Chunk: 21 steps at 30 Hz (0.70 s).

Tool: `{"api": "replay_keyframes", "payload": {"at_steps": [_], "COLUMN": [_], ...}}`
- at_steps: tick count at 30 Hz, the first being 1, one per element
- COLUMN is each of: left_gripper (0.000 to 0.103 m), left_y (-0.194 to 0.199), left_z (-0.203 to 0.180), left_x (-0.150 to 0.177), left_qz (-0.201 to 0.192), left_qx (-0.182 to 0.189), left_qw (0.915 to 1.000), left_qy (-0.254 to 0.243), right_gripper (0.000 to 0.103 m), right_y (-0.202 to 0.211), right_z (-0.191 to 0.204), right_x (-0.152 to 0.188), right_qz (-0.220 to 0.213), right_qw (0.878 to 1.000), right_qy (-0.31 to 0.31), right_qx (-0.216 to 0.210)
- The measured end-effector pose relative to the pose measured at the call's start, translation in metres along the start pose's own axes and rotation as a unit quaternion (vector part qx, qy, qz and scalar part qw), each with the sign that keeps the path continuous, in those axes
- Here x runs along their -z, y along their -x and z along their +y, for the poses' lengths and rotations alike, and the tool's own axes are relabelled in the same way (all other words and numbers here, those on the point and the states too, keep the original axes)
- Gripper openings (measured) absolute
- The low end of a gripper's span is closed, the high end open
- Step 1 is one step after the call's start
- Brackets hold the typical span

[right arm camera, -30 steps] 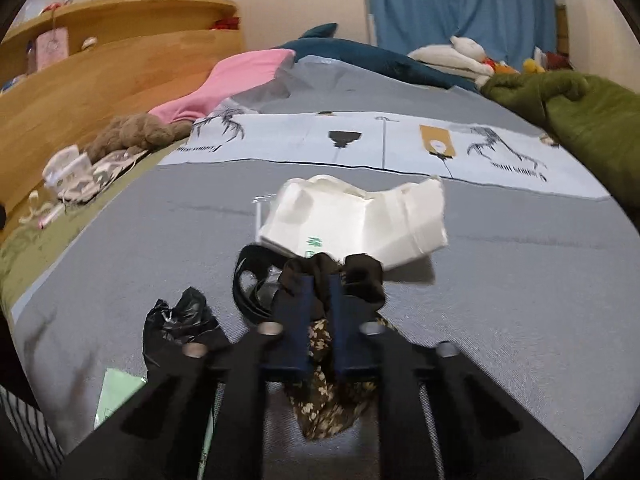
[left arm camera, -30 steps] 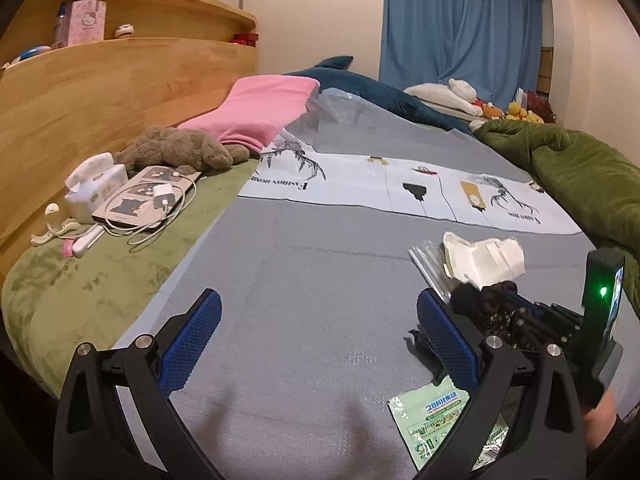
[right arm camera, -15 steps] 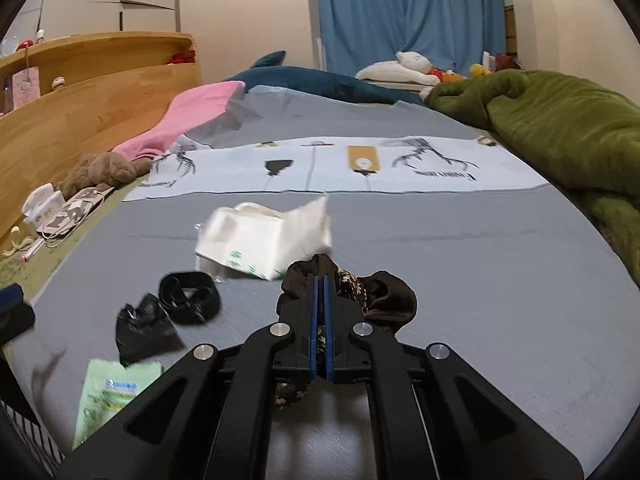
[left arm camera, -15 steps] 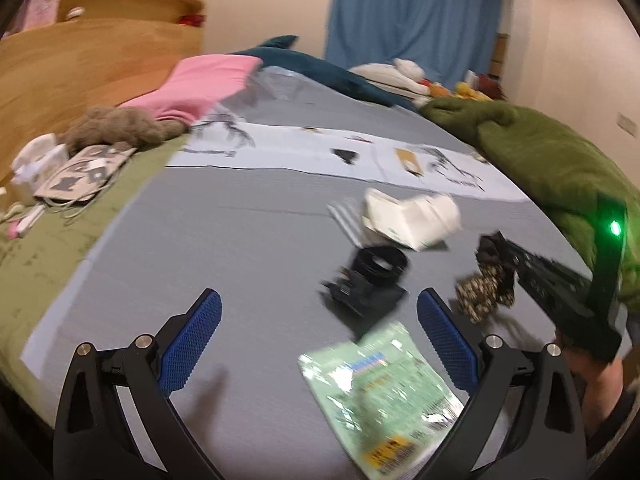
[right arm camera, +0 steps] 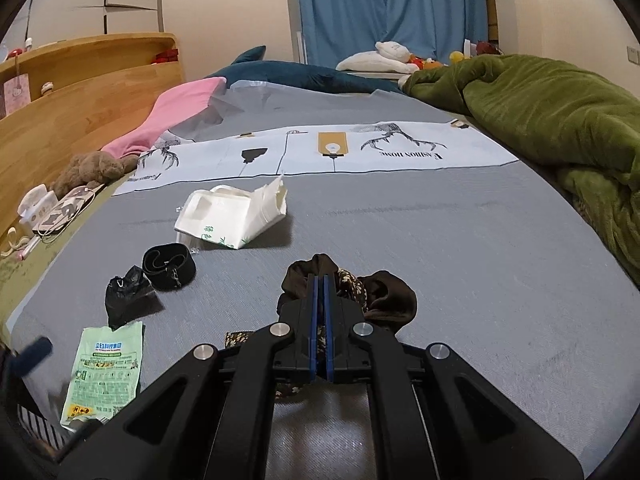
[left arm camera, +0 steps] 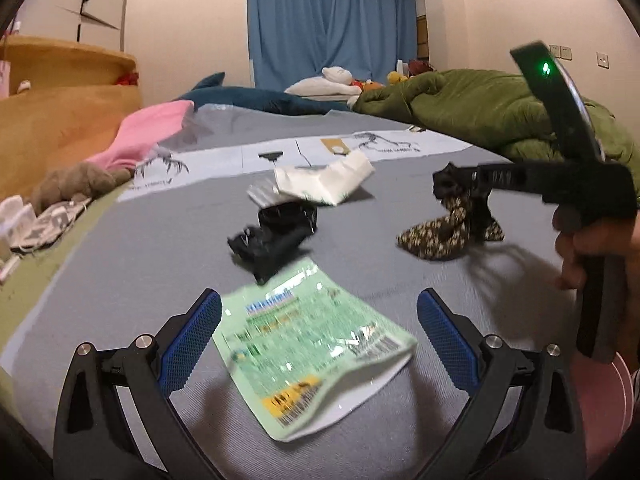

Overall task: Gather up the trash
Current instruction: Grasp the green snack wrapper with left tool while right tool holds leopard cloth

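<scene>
The left gripper (left arm camera: 318, 340) is spread wide over a green packet (left arm camera: 308, 344) on the grey bed sheet (right arm camera: 480, 240). The right gripper (right arm camera: 319, 300) pinches a dark flowered cloth (right arm camera: 372, 292). Farther off lie a black wrapper (right arm camera: 128, 296), a black band (right arm camera: 168, 266) and a torn, empty white carton (right arm camera: 228, 216).

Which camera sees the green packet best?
The left wrist view: the green packet lies big and close between the open left gripper fingers, though blurred. The right wrist view shows it small at the lower left edge, but sharper.
</scene>
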<state>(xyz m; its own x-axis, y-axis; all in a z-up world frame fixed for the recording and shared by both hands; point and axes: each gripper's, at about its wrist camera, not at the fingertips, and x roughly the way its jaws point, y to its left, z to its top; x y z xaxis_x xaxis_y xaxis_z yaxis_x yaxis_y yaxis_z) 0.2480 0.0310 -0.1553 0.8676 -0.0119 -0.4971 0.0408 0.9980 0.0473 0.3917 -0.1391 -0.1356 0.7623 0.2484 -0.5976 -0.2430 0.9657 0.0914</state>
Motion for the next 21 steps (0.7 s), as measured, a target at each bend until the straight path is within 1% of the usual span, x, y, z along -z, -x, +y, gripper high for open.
{"api": "replay_keyframes", "payload": {"at_steps": [1,3,5,6,7,8,9,11,12,16,17,18,19,20,21], "left_gripper": [0.095,0.09,0.079,0.075,0.062,0.045,0.041,0.02,0.017,0.017,0.018,0.022,0.036,0.049,0.052], "left_y": [-0.002,-0.007,-0.011,-0.013,-0.014,-0.015,-0.016,-0.019,-0.02,-0.016,-0.012,-0.007,0.0,0.005,0.01], "left_z": [-0.001,-0.002,-0.006,-0.005,-0.006,-0.007,-0.007,-0.007,-0.007,-0.005,-0.003,0.0,0.003,0.005,0.007], "left_x": [0.003,0.007,0.012,0.013,0.016,0.017,0.018,0.019,0.02,0.017,0.015,0.013,0.012,0.012,0.013], "left_qz": [0.004,0.013,0.022,0.026,0.024,0.022,0.023,0.018,0.018,0.024,0.022,0.015,0.008,0.0,-0.008], "left_qx": [-0.001,0.001,0.004,0.006,0.009,0.013,0.016,0.017,0.019,0.014,0.015,0.019,0.021,0.016,0.011], "left_qw": [1.0,0.9998,0.9996,0.9994,0.9994,0.9993,0.9992,0.9993,0.9994,0.9995,0.9996,0.9997,0.9997,0.9998,0.9999], "left_qy": [-0.003,-0.012,-0.02,-0.022,-0.023,-0.026,-0.029,-0.028,-0.024,-0.012,-0.008,-0.004,-0.004,-0.007,-0.01], "right_gripper": [0.003,0.003,0.003,0.003,0.003,0.003,0.003,0.003,0.003,0.003,0.003,0.003,0.003,0.003,0.003], "right_y": [0.0,0.0,0.0,0.0,0.0,0.001,0.001,0.001,0.002,0.004,0.006,0.008,0.01,0.013,0.016], "right_z": [-0.001,-0.001,0.0,0.001,0.001,0.002,0.002,0.003,0.003,0.003,0.003,0.003,0.003,0.002,0.0], "right_x": [0.001,0.001,0.0,0.0,0.0,-0.001,-0.001,-0.001,-0.001,-0.001,-0.001,-0.001,0.0,0.001,0.001], "right_qz": [0.001,0.003,0.003,0.002,0.001,0.0,0.0,-0.001,-0.001,-0.002,-0.002,-0.002,-0.003,-0.005,-0.006], "right_qw": [1.0,1.0,1.0,1.0,1.0,1.0,1.0,1.0,1.0,1.0,1.0,1.0,1.0,1.0,1.0], "right_qy": [-0.002,-0.003,-0.003,-0.003,-0.003,-0.003,-0.003,-0.002,-0.001,-0.001,0.001,0.003,0.005,0.008,0.009], "right_qx": [0.0,-0.001,-0.002,-0.002,-0.004,-0.005,-0.006,-0.008,-0.008,-0.01,-0.011,-0.012,-0.012,-0.011,-0.011]}}
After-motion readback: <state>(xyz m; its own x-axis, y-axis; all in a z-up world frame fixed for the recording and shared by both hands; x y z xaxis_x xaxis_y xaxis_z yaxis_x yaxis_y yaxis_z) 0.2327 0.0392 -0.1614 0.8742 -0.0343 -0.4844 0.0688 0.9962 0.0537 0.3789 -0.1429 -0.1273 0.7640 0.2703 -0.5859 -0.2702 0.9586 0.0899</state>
